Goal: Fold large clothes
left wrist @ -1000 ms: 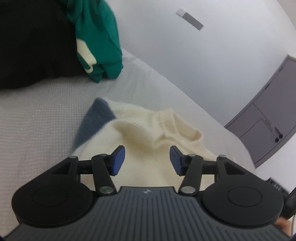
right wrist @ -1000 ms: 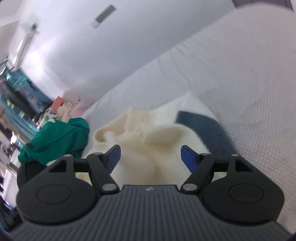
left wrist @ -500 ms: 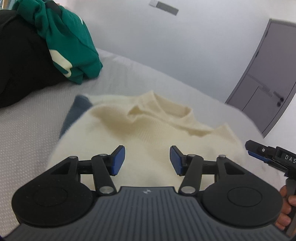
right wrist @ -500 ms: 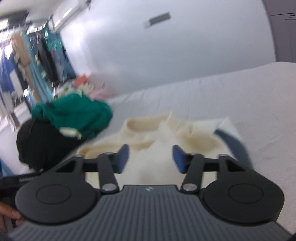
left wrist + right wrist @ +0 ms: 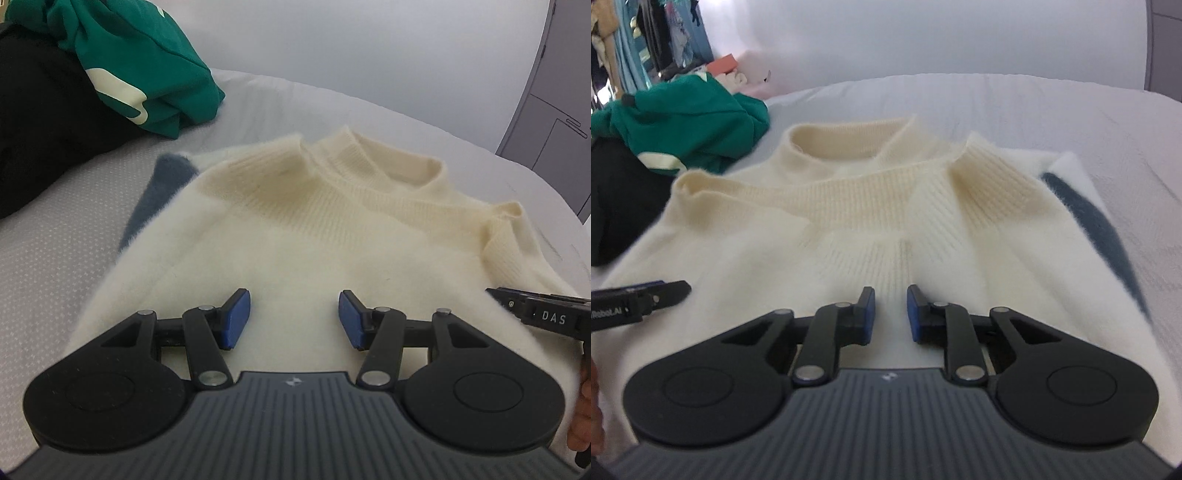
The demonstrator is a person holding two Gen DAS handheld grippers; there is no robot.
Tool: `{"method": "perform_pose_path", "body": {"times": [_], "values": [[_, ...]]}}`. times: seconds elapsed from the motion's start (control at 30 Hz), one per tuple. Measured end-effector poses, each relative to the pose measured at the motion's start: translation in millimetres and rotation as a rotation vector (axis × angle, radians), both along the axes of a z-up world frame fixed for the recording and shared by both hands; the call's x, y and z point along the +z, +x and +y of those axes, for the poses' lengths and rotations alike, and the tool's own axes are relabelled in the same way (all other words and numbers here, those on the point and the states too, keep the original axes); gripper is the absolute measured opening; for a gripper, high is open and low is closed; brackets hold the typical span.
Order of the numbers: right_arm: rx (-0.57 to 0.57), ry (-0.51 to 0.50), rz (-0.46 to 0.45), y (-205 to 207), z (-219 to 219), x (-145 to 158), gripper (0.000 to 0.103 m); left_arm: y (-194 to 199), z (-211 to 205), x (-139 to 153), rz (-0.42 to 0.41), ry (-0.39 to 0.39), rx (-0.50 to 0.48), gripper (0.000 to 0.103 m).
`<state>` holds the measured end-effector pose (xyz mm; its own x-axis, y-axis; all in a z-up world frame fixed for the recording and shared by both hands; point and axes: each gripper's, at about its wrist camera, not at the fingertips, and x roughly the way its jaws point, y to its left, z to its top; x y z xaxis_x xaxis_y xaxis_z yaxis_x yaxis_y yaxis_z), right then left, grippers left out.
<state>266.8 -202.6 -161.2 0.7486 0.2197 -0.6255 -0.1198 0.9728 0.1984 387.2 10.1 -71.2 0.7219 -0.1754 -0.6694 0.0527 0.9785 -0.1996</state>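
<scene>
A cream knitted sweater [image 5: 332, 229] with a dark blue-grey patch [image 5: 162, 184] lies folded on the white bed, ribbed collar at the far side. It also shows in the right wrist view [image 5: 871, 206]. My left gripper [image 5: 294, 317] hovers just over its near part, jaws open and empty. My right gripper [image 5: 889, 314] hovers over the sweater too, jaws narrowly apart with nothing between them. The right gripper's fingers [image 5: 535, 314] show at the right edge of the left view; the left gripper's fingers [image 5: 646, 295] show at the left of the right view.
A green garment [image 5: 140, 70] lies on a black pile [image 5: 44, 125] at the back left of the bed [image 5: 55, 251]; both also show in the right wrist view, the green one [image 5: 687, 118]. A grey door [image 5: 554, 110] stands far right. Clutter [image 5: 646, 55] fills the far left.
Both grippers have swung round to face the sweater squarely and come closer to it. The right jaws have narrowed. The sweater now lies flatter, collar away from me.
</scene>
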Motion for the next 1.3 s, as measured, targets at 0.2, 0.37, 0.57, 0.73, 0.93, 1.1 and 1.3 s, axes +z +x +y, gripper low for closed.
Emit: {"method": "perform_pose_path", "body": {"times": [0.2,0.37,0.57,0.73,0.93,1.1,1.3], "values": [[-0.012,0.012,-0.016,-6.2,-0.5,0.7,0.020,-4.5,3.0,5.3,-0.006,-0.043,0.018,0.059],[-0.045,0.039,-0.034,-27.2,-2.2,17.1,0.024,-27.6,9.3,23.4,-0.021,-0.083,0.028,0.060],[-0.071,0.089,-0.087,-75.7,-7.6,45.8,0.026,-73.8,11.7,50.7,-0.063,-0.110,0.011,0.060],[-0.098,0.175,-0.112,-114.9,-13.3,58.6,0.026,-108.2,5.3,59.8,-0.076,-0.142,-0.003,0.061],[-0.065,0.320,-0.067,-138.5,-9.7,58.1,0.026,-136.0,-5.9,58.1,-0.054,-0.158,-0.015,0.064],[-0.031,0.470,0.021,-138.5,8.0,55.6,0.029,-146.5,-2.4,51.0,-0.020,-0.202,0.028,0.065],[0.012,0.576,0.121,-126.3,26.1,38.5,0.053,-137.4,13.7,40.3,0.024,-0.269,0.099,0.065]]}}
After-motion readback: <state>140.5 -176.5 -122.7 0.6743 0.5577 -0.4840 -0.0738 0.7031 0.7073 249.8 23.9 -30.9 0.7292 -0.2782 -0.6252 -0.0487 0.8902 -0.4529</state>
